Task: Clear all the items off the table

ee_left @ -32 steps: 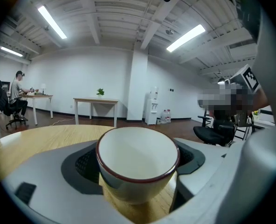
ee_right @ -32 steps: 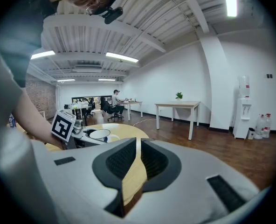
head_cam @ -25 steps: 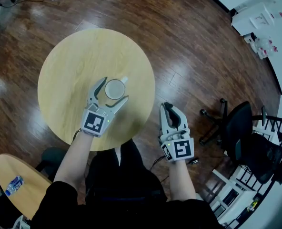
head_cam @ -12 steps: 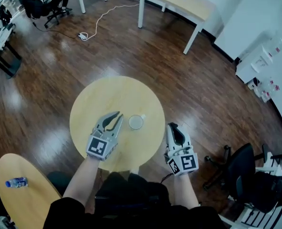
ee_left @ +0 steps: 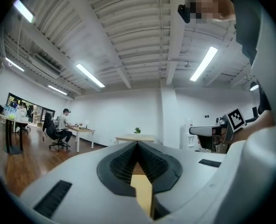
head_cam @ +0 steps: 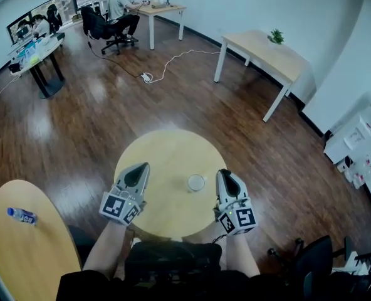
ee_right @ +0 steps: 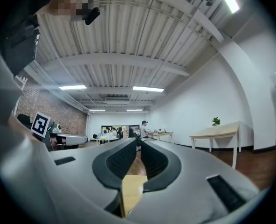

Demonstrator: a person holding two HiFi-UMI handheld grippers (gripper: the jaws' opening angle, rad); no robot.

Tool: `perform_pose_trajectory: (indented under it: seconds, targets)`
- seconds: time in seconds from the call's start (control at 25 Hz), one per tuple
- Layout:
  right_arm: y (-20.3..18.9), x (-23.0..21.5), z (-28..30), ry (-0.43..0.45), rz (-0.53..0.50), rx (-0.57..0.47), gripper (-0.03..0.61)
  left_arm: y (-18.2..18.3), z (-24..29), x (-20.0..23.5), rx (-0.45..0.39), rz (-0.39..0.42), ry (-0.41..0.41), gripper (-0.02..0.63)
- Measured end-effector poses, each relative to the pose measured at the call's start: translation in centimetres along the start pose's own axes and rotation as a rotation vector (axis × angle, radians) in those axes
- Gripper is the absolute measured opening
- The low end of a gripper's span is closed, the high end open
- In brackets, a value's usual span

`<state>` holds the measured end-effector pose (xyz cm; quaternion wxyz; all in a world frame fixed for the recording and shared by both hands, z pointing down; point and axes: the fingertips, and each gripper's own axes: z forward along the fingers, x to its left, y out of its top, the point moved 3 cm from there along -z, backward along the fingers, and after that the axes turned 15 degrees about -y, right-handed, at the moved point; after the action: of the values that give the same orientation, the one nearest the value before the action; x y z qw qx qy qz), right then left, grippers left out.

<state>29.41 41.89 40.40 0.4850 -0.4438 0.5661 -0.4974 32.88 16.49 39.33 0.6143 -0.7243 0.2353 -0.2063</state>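
Note:
A white cup [head_cam: 196, 182] stands upright on the round wooden table [head_cam: 167, 158], near its front right part. My left gripper [head_cam: 141, 167] hovers at the table's front left edge, well left of the cup, shut with nothing in it. Over the front right edge, just right of the cup and not touching it, is my right gripper [head_cam: 225, 173], its fingers together and empty. In the left gripper view the left gripper [ee_left: 138, 143] has its pads meeting at the tip. The right gripper view shows only a thin slit between the pads of the right gripper [ee_right: 139, 141].
A second round table [head_cam: 29, 256] at lower left carries a blue bottle [head_cam: 20, 215]. Farther off stand a rectangular desk [head_cam: 261, 54] with a plant [head_cam: 276, 37] and a desk with a seated person [head_cam: 120, 8]. A cable [head_cam: 167, 64] lies on the floor.
My left gripper has shut and drawn away from the cup toward the table's left edge. The cup stays on the table. The head view has lifted, showing more of the room.

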Motion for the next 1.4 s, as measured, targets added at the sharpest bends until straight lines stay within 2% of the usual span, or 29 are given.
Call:
perform_pose_trajectory:
  seconds: [0.16,0.32,0.44,0.72,1.0,1.04,1.12,1.28,1.36,1.4]
  targets:
    - [0.0,2.3,0.9,0.02,0.007,-0.008,0.034,0.3,-1.5,1.7,-0.03,-0.053,0.053,0.002]
    - [0.0,4.5,1.7,0.025,-0.001,-0.026,0.034,1.5,-3.1,3.6,-0.099,-0.114,0.086,0.0]
    - [-0.5,5.7,1.9,0.024,-0.004,-0.019,0.034,2.2,-4.5,4.0,-0.121,-0.092,0.104,0.0]
    - [-1.3,7.1,3.0,0.042,0.002,0.0,0.034,2.9,-6.9,5.6,-0.107,-0.02,0.183,0.002]
    - [-3.0,7.4,5.7,0.1,0.01,0.026,0.034,2.7,-10.6,7.7,-0.123,0.012,0.324,0.002]
    - [-3.2,7.5,6.1,0.114,0.015,0.027,0.034,2.5,-11.4,7.9,-0.119,0.011,0.344,0.015]
    - [-3.3,8.3,6.8,0.15,0.022,0.022,0.034,2.6,-13.1,8.2,-0.111,0.018,0.388,0.086]
    - [-3.5,11.3,8.4,0.243,0.03,0.009,0.034,3.6,-17.4,8.6,-0.121,0.059,0.508,0.089]
    - [-3.4,13.3,9.0,0.293,0.034,0.005,0.034,4.3,-19.7,8.7,-0.128,0.073,0.561,0.146]
    - [-3.3,14.4,9.4,0.317,0.034,0.004,0.034,4.7,-20.8,8.8,-0.127,0.081,0.586,0.15]
